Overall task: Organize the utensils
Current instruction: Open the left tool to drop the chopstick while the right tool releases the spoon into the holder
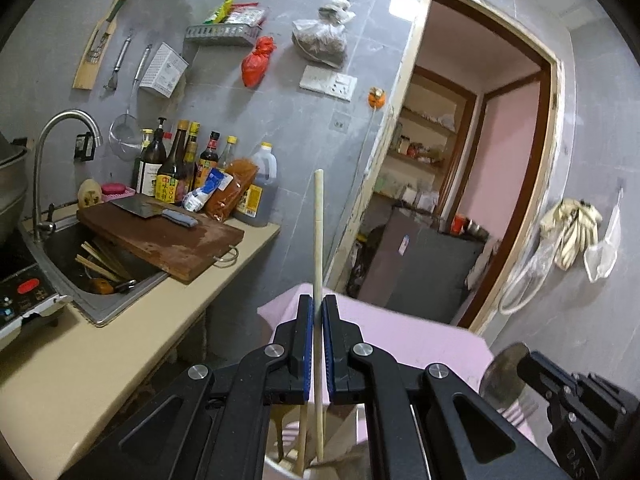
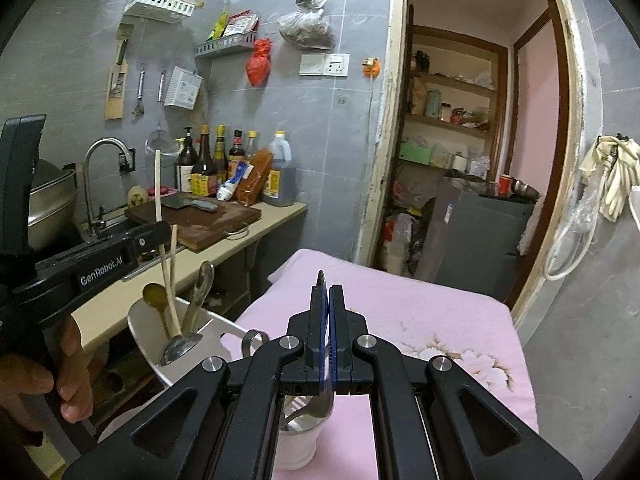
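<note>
My left gripper (image 1: 319,300) is shut on a pale wooden chopstick (image 1: 319,216) that stands upright. Its lower end reaches into a white utensil holder (image 2: 140,320) on the pink cloth. That holder contains a golden spoon (image 2: 154,294), another wooden stick and metal spoons (image 2: 202,280). The right wrist view shows the left gripper (image 2: 158,234) at the left, a hand (image 2: 60,376) on its grip. My right gripper (image 2: 325,290) is shut on a metal spoon (image 2: 321,278), held edge-on above a small white cup (image 2: 298,446) with metal cutlery inside. That spoon's bowl (image 1: 504,368) shows beside the right gripper (image 1: 530,364).
A pink cloth-covered table (image 2: 400,304) lies under both grippers. To the left are a counter (image 1: 80,360), a sink (image 1: 100,264) with chopsticks, a cutting board (image 1: 160,236) with a cleaver, sauce bottles (image 1: 176,168) and a stove (image 1: 24,292). An open doorway (image 1: 480,160) is on the right.
</note>
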Demonstrator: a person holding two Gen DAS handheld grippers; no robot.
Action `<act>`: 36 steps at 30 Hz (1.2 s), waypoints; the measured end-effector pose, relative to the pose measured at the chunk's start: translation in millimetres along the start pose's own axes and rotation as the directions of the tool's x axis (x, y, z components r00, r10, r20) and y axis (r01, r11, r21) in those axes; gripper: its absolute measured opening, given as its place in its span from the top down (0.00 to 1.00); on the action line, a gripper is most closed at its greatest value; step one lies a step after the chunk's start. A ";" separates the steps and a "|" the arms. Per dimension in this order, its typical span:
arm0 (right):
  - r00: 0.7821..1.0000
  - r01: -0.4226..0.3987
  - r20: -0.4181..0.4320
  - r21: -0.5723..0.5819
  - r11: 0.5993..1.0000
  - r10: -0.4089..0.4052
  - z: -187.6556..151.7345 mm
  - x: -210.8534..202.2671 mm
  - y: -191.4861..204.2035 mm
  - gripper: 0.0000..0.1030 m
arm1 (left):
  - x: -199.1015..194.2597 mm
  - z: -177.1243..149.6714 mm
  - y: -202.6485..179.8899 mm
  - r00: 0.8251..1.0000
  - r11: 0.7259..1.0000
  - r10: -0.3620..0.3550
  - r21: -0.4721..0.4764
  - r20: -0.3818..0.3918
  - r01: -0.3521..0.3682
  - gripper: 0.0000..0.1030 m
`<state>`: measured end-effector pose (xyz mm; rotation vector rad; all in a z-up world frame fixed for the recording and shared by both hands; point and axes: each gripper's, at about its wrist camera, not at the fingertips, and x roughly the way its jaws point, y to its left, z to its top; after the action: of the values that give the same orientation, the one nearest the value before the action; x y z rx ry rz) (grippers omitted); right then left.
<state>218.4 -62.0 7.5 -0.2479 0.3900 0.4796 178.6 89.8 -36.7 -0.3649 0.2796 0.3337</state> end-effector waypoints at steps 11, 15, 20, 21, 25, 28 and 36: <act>0.994 -0.109 -0.006 0.032 0.994 0.109 -3.8 -7.3 -17.3 0.97 | -19.3 -2.6 -7.1 0.995 1.000 0.025 0.017 -0.101 -0.023 0.69; 0.990 -0.139 0.011 0.052 0.989 0.139 -0.1 -15.4 -27.1 0.97 | -34.5 -0.9 -13.2 0.994 0.998 0.062 0.021 -0.094 -0.060 0.62; 0.989 -0.150 0.012 0.077 0.986 0.150 0.4 -28.7 -40.1 0.97 | -57.1 3.2 -23.2 0.993 0.996 0.092 0.018 -0.072 -0.091 0.46; 0.990 -0.143 0.014 0.082 0.986 0.143 0.2 -32.5 -42.8 0.97 | -61.6 4.2 -25.2 0.993 0.995 0.096 0.017 -0.071 -0.095 0.42; 0.996 -0.087 0.016 0.115 0.990 0.086 -1.2 -51.6 -53.2 0.97 | -75.2 6.3 -31.6 0.993 0.996 0.094 0.019 -0.075 -0.093 0.27; 1.000 -0.028 0.013 0.149 0.988 0.026 -2.6 -68.3 -58.8 0.88 | -84.2 6.3 -34.9 0.993 0.997 0.074 0.039 -0.096 -0.070 0.17; 0.992 0.127 -0.006 0.224 0.966 -0.129 -19.3 -125.5 -55.7 0.63 | -106.6 4.7 -39.9 0.984 0.991 -0.031 0.120 -0.175 0.053 0.05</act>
<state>137.6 -166.0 50.6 -0.0515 0.4137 0.3056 97.4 28.0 14.1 -0.2766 0.4602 0.2419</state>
